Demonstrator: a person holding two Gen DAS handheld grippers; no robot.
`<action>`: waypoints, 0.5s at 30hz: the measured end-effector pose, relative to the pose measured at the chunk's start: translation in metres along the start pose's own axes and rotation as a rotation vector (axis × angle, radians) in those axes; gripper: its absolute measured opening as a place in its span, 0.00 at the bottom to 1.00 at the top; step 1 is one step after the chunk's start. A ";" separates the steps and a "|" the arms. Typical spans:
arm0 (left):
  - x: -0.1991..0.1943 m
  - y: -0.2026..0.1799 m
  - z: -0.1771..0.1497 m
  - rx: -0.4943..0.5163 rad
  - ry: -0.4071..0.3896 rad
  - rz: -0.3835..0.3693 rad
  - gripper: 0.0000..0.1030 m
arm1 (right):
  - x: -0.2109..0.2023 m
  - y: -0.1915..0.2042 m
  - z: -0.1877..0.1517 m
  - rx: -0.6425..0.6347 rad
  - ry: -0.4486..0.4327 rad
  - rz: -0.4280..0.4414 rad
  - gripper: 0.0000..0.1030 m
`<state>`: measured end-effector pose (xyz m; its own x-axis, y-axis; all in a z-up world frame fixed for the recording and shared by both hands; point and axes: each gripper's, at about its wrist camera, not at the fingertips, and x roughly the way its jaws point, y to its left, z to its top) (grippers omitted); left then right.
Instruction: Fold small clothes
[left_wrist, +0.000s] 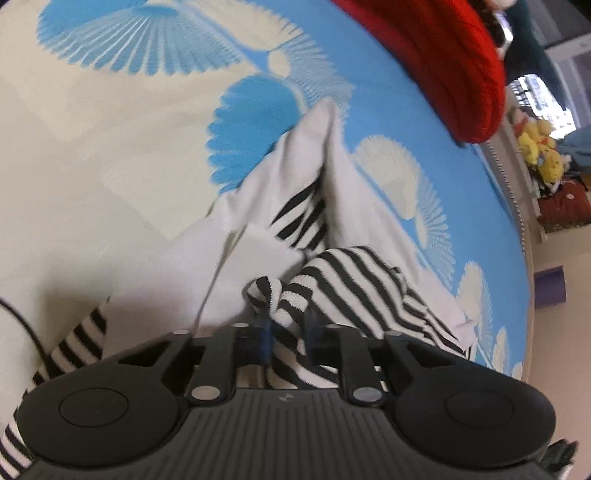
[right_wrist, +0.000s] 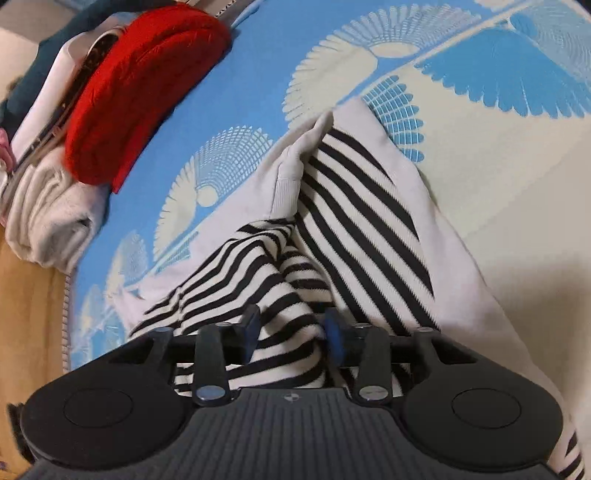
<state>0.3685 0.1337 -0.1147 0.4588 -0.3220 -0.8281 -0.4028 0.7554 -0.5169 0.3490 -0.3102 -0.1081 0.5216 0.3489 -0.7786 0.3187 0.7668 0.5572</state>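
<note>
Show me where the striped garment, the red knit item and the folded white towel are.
striped garment (right_wrist: 354, 206): right wrist view, on the flat striped panel.
red knit item (right_wrist: 140, 85): right wrist view, middle of its ribbed top.
folded white towel (right_wrist: 48, 214): right wrist view, on its rolled edge.

Bedspread (left_wrist: 92, 177) lies bare beside the garment (right_wrist: 354, 206) — red knit (right_wrist: 144, 85) crowds one edge.

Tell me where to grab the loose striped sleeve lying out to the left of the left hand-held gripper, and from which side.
Take the striped sleeve near its free end, which trails toward the bottom-left corner of the left wrist view. Come from above, jaws across its narrow width: it lies flat and long on the bedspread, so its long edges are the easiest to pinch. A black cable lies just left; stay clear.
</note>
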 end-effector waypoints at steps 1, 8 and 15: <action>-0.004 -0.003 0.001 0.013 -0.018 -0.025 0.13 | -0.004 0.004 0.001 -0.009 -0.024 0.008 0.04; 0.002 0.007 0.004 0.001 0.036 0.059 0.22 | -0.033 0.018 0.008 -0.112 -0.215 0.001 0.07; -0.033 -0.017 0.010 0.194 -0.154 0.060 0.31 | -0.026 0.011 0.004 -0.136 -0.223 -0.223 0.11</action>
<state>0.3681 0.1368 -0.0765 0.5603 -0.1938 -0.8053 -0.2799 0.8708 -0.4043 0.3416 -0.3130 -0.0803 0.6155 0.0496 -0.7865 0.3441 0.8809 0.3249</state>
